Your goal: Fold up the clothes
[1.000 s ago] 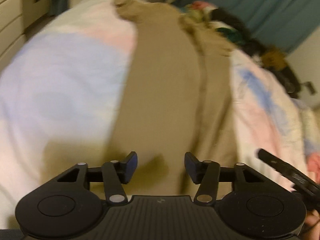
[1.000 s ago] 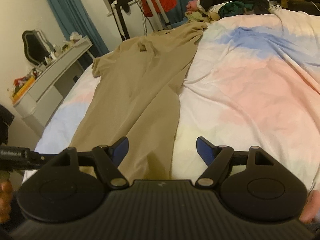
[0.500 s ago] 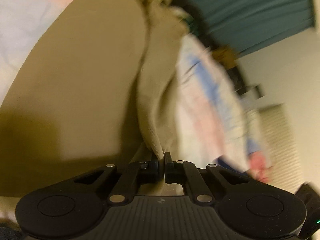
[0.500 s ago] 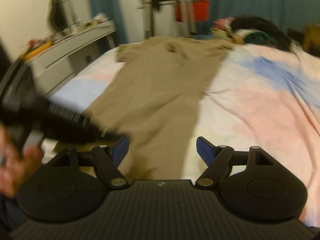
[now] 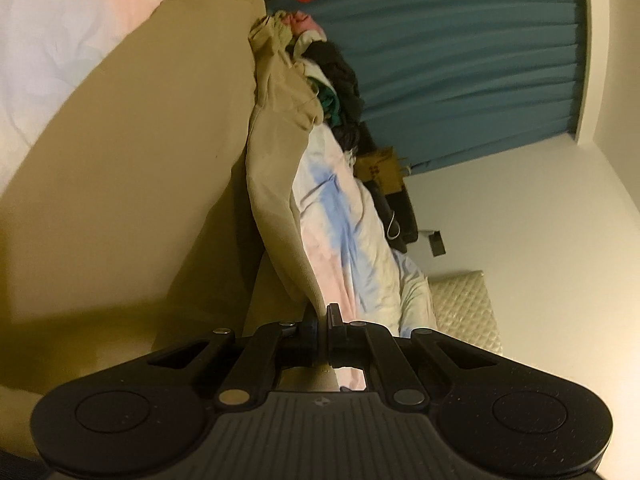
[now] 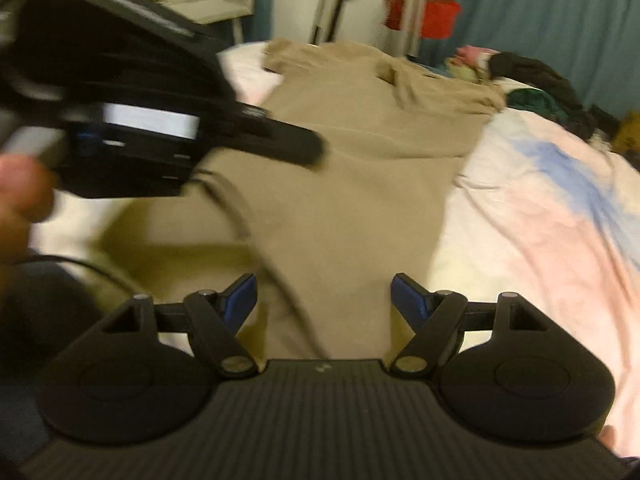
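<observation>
The bed (image 6: 540, 220) carries the tan garment (image 6: 352, 184), spread lengthwise. The left tool (image 5: 323, 322) is pressed together, pinching the garment's edge — lifted into a fold. The right tool (image 6: 323, 300) hovers spread — nothing between its fingers.

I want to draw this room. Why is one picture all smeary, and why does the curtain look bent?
Right wrist view: the left gripper and the hand holding it are smeared by motion blur, and the shirt looks soft. Left wrist view: sharper, but the fisheye lens bows the curtain and tilts the bed; a dark shadow lies on the shirt.
</observation>
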The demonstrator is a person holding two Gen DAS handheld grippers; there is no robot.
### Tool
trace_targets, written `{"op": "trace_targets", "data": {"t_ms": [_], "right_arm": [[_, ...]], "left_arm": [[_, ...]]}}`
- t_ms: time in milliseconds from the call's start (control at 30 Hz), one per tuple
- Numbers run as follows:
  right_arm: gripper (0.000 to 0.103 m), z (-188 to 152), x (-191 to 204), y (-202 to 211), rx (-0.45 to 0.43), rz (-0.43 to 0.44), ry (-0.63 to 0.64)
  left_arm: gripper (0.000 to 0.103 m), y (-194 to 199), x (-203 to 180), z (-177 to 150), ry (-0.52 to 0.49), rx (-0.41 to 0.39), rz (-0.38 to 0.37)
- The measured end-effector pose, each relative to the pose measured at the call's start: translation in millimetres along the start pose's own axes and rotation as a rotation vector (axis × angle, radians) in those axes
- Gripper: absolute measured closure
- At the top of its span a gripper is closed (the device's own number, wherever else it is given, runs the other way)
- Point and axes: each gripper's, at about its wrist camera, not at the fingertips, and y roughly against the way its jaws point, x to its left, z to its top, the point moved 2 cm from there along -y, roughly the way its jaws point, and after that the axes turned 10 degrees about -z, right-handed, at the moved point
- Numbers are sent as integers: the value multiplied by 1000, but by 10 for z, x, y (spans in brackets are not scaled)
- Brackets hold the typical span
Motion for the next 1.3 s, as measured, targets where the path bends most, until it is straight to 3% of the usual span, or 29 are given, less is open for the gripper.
{"op": "trace_targets", "data": {"t_ms": [300, 467, 767, 900, 933, 1000, 1033, 1067, 1167, 1300], "right_arm": [[27, -42, -57, -249, 108, -200, 601], [27, -234, -190, -265, 230, -155, 697], [27, -471, -116, -216, 325, -105, 893], [27, -278, -309, 29, 265, -36, 781], [27, -213, -380, 80, 243, -24, 732], [27, -79, -523, 189, 188, -17, 612], [27, -6, -603, 231, 157, -17, 545], [27, 68, -684, 273, 126, -18, 478], [27, 302, -974, 312, 2, -33, 189], [27, 540, -1323, 211, -144, -23, -187]], "left_arm": [[100, 95, -2, -39, -25, 17, 51], [101, -32, 59, -52, -20, 44, 107], [101, -165, 164, -116, -72, 107, 276], [99, -227, 119, -187, -160, 150, 382], [92, -241, 87, -202, -191, 157, 405], [68, -279, 4, -225, -265, 162, 453], [50, -292, -53, -234, -307, 157, 475], [40, -287, -131, -239, -356, 139, 494], [28, -246, -383, -240, -508, 67, 545], [17, -474, -831, -127, -696, -40, 599]]}}
